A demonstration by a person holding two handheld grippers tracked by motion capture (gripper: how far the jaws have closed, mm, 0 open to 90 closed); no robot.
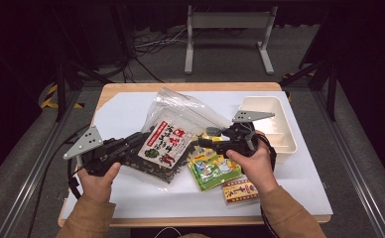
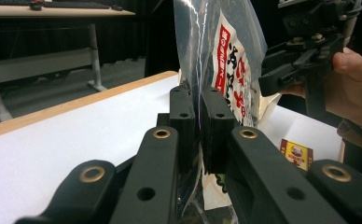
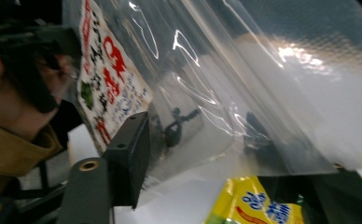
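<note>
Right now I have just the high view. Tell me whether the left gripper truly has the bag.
Observer: Yes. The left gripper view shows the left gripper with its jaws shut on the clear film of the bag.
Operator: Now report the right gripper.
Observer: In the right gripper view, the right gripper is open. The bag's film lies between its jaws, but the pads are not pressing on it.

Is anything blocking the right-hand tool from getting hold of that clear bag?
Nothing visible does. The right tool is open, already at the clear bag, with the film between its jaws. The left tool is shut on the bag's other edge.
</note>
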